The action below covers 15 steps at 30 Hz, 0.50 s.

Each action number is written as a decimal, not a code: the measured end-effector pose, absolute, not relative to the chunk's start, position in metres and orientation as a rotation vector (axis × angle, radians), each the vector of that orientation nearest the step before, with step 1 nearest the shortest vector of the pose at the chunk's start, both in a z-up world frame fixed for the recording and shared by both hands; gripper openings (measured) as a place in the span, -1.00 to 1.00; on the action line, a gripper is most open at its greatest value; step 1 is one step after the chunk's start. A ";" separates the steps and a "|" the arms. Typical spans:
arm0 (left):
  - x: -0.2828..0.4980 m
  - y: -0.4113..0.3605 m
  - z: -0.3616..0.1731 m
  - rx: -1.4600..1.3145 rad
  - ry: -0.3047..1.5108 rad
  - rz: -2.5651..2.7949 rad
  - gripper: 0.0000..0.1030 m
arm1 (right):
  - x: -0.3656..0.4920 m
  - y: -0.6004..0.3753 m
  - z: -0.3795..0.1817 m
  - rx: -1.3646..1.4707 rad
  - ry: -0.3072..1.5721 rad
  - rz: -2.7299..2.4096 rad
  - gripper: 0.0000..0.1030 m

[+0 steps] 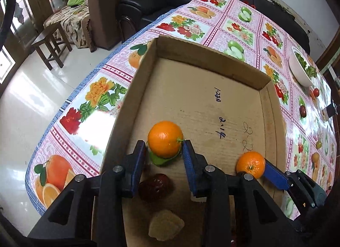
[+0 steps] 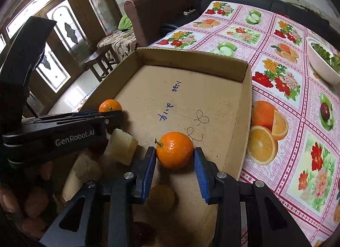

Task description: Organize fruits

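A shallow cardboard box (image 1: pixel 212 55) lies on the flower-print table. In the left wrist view, an orange with a green leaf (image 1: pixel 165 139) rests on the box floor. My left gripper (image 1: pixel 163 143) is shut on it, blue pads against both sides. A second orange (image 2: pixel 174 150) sits nearer the box's right wall, and my right gripper (image 2: pixel 175 151) is shut on it too. The left wrist view shows this second orange (image 1: pixel 250 165) with one blue right finger (image 1: pixel 275 175) beside it. The leafed orange (image 2: pixel 110 105) peeks over the left fingers (image 2: pixel 102 116).
Near the box's front lie a dark red fruit (image 1: pixel 155 187), a pale lump (image 1: pixel 165 227) and a pale cut chunk (image 2: pixel 121 149). A white bowl of greens (image 2: pixel 323 62) stands at the table's far right, with small red fruits (image 1: pixel 316 92) near it. A hand's fingers (image 2: pixel 31 204) show.
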State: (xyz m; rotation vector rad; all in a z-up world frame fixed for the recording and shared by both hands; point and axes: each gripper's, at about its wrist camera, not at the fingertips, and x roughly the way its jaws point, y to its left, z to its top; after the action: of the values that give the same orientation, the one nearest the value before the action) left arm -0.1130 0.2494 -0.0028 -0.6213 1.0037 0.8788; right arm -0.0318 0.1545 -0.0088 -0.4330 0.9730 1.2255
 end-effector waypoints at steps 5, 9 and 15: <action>-0.120 0.245 0.004 -0.621 0.987 0.892 -0.35 | -0.031 0.151 -0.007 -0.425 0.964 1.218 -0.09; -0.124 0.236 0.014 -0.607 0.955 0.896 -0.35 | -0.031 0.146 -0.002 -0.422 0.951 1.213 -0.06; -0.128 0.216 0.035 -0.567 0.898 0.902 -0.23 | -0.032 0.130 0.010 -0.399 0.923 1.212 -0.06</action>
State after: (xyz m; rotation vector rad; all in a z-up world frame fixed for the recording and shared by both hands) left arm -0.1281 0.2159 0.0350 -0.5672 0.8981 0.9020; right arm -0.0323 0.1297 0.0098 -0.3994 0.9229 1.2117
